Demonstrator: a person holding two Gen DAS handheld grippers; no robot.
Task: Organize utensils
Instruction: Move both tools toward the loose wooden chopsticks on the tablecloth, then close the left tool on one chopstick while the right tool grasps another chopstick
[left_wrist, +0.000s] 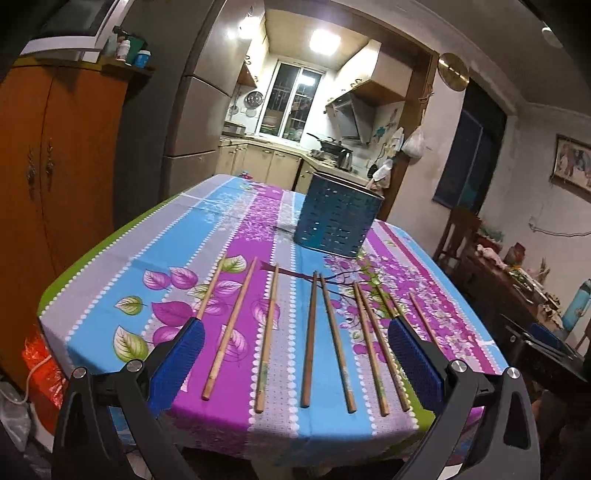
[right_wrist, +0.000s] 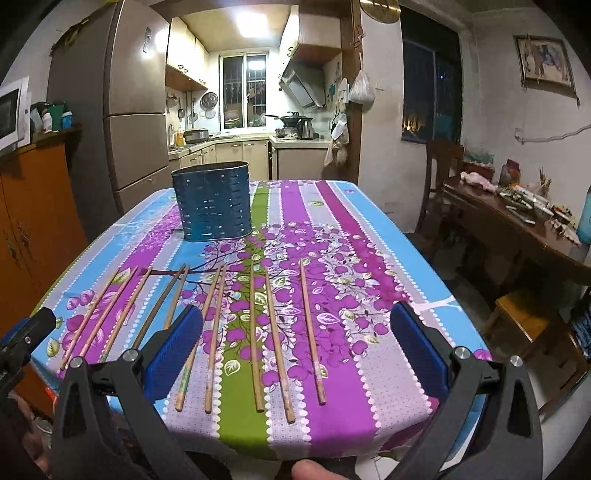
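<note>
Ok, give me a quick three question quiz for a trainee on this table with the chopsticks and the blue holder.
1. True or false: the blue holder already has chopsticks standing in it.
2. The left gripper is: A open, B shut on a chopstick, C out of view.
3. Fill in: the chopsticks lie flat on the ___.

Key: 1 false, none show above its rim; 2 A; 3 tablecloth. The right gripper is open too.
</note>
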